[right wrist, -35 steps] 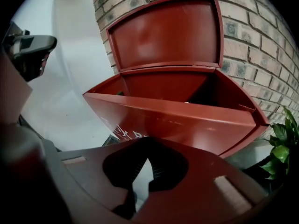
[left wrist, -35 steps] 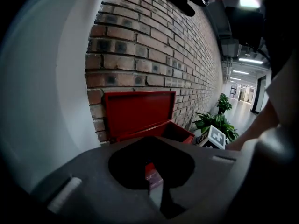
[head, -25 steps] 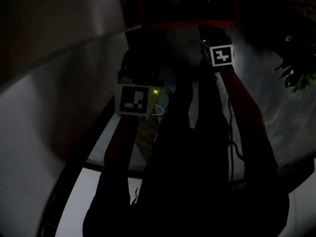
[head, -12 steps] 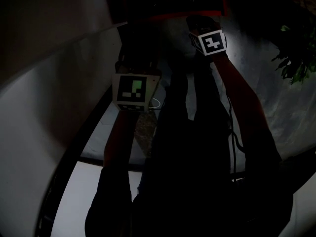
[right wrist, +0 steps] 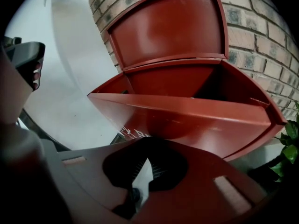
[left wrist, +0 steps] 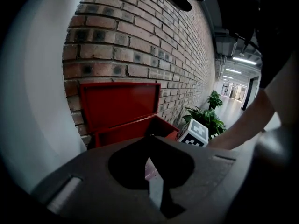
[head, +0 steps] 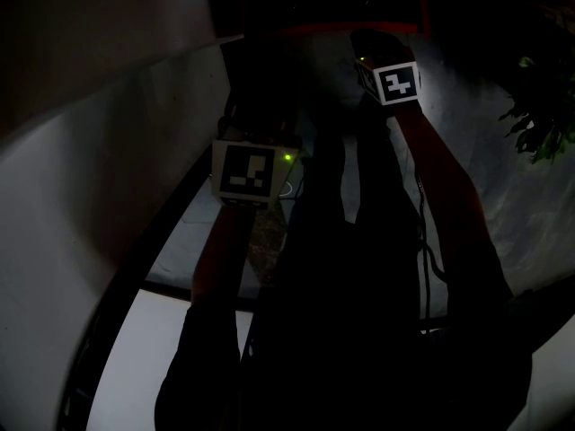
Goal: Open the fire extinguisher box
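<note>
Red metal fire extinguisher box (right wrist: 187, 118), lid raised, lies at twelve o'clock; right claw (right wrist: 148, 146) nearer than left claw (left wrist: 150, 136), both closed, empty.

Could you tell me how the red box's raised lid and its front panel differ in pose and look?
The red metal lid stands upright against the brick wall; the red front panel leans forward, away from it. The lid's face is plain inside a raised border; the front panel bears white lettering at lower left. Both are the same red metal.
</note>
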`<state>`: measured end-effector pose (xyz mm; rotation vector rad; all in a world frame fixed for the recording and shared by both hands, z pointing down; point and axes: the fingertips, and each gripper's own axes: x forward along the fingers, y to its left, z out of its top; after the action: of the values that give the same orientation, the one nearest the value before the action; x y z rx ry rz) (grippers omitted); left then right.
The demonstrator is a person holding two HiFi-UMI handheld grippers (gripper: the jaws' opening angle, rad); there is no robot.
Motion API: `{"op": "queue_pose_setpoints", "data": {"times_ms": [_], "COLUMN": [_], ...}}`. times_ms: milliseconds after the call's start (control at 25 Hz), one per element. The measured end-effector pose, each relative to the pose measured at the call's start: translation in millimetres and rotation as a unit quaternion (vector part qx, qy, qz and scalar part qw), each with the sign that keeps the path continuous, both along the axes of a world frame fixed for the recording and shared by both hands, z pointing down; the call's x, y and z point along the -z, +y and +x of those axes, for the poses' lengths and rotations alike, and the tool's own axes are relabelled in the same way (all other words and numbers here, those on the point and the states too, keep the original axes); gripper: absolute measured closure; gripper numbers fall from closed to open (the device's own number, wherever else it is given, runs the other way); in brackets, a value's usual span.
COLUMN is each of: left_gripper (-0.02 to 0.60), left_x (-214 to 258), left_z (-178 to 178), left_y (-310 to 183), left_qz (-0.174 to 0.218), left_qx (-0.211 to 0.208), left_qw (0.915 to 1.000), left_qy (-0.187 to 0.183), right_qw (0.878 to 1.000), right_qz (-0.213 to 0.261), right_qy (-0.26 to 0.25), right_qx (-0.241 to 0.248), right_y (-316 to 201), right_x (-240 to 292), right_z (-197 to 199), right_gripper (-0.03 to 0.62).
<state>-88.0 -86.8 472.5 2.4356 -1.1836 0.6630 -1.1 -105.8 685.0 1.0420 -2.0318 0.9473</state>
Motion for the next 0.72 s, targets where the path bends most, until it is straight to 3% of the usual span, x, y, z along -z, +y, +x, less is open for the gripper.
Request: {"op": "queue_pose_setpoints", "data": {"times_ms": [320, 520, 720], "left_gripper": [0.58, 0.58, 0.58], "left_x": [1, -4, -8], "left_z": [-18, -28, -30], "left_y": [13, 19, 31], "left_qz": [0.0, -0.007, -0.011], "left_qx": [0.012, 0.034, 0.032], "left_qw": [0.9999, 0.9994, 0.9994], "left_qy": [-0.002, 0.002, 0.004], "right_qw": [0.999, 0.998, 0.998], "right_qz": [-0.009, -0.01, 0.008], "right_qy": [-0.013, -0.033, -0.019], "right_qx": [-0.045, -0.054, -0.051], "right_y": [0, 2, -4], "right_x": [0, 3, 7], "right_z": [3, -1, 4], "right_gripper": [0.594, 0.594, 0.594]}}
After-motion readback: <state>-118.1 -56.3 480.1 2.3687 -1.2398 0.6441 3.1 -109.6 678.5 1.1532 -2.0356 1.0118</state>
